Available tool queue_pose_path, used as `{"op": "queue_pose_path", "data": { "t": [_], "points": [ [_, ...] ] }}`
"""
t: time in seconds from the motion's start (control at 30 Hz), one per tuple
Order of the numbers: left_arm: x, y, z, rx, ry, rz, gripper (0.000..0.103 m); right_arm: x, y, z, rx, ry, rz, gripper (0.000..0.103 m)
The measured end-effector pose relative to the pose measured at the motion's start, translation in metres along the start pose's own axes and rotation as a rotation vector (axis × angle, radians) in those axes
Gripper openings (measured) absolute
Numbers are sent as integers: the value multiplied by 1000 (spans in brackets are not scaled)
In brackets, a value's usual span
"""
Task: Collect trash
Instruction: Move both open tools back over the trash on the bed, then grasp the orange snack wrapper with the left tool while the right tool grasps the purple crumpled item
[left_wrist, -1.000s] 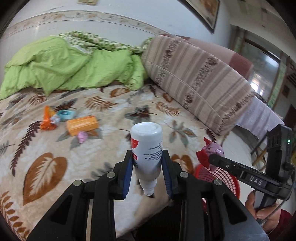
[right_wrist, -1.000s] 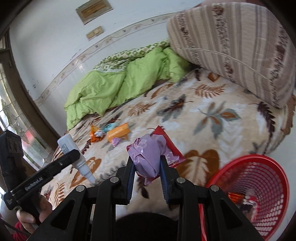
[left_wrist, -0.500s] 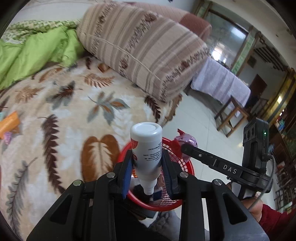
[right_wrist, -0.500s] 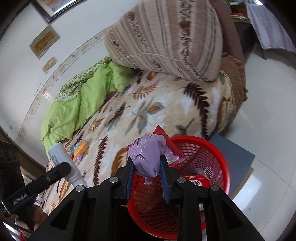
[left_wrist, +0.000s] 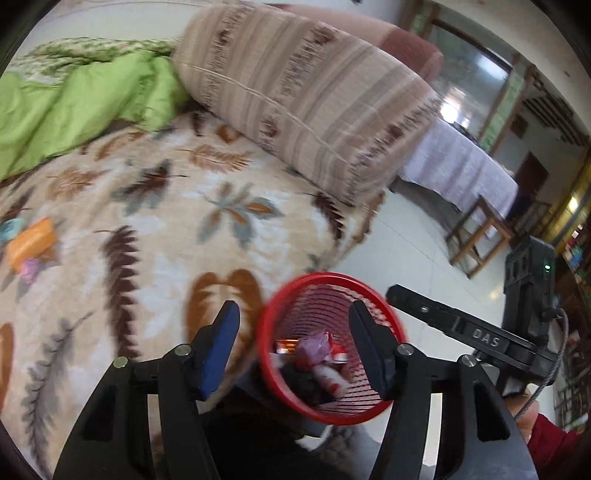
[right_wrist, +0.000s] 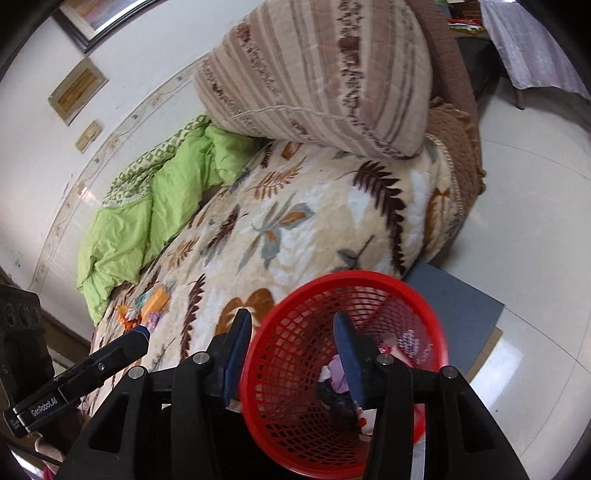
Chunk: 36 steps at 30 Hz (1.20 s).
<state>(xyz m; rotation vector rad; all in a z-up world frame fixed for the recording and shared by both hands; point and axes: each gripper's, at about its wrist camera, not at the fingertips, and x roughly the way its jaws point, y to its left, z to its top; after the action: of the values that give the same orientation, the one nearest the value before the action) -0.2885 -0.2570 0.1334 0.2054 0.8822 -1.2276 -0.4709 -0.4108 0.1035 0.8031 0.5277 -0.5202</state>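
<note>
Both empty claws, left claw (left_wrist: 291, 354) and right claw (right_wrist: 291, 354), gape over the red basket (right_wrist: 354, 275); next grab should target the bed's orange wrappers (left_wrist: 31, 242).

Both grippers' fingers (left_wrist: 227, 325) apart, empty.

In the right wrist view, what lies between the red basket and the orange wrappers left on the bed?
Only bare leaf-print blanket separates the red basket from the orange wrappers; the right wrist view shows it.

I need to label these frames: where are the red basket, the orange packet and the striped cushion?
red basket (right_wrist: 354, 277): right wrist view, far rim.
orange packet (left_wrist: 31, 242): left wrist view, its middle.
striped cushion (right_wrist: 325, 66): right wrist view, its front.
</note>
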Motion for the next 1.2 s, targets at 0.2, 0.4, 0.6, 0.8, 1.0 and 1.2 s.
{"op": "queue_pose_path", "data": {
  "t": [0.2, 0.4, 0.6, 0.8, 1.0, 1.2],
  "points": [
    [-34, 60, -10, -70, -63, 141, 63, 29, 50, -2, -113, 64, 50, 49],
    [-68, 135, -21, -178, -122, 311, 64, 62, 114, -9, -263, 109, 111, 49],
    [-105, 213, -32, -315, -198, 505, 64, 100, 187, -28, -435, 178, 160, 49],
    [-121, 282, -54, -462, -227, 639, 65, 144, 247, -44, -498, 255, 220, 49],
    [-116, 322, -69, -544, -202, 658, 64, 199, 290, -58, -505, 331, 224, 49],
    [-116, 326, -66, -544, -215, 685, 65, 267, 328, -63, -500, 377, 188, 49]
  ]
}}
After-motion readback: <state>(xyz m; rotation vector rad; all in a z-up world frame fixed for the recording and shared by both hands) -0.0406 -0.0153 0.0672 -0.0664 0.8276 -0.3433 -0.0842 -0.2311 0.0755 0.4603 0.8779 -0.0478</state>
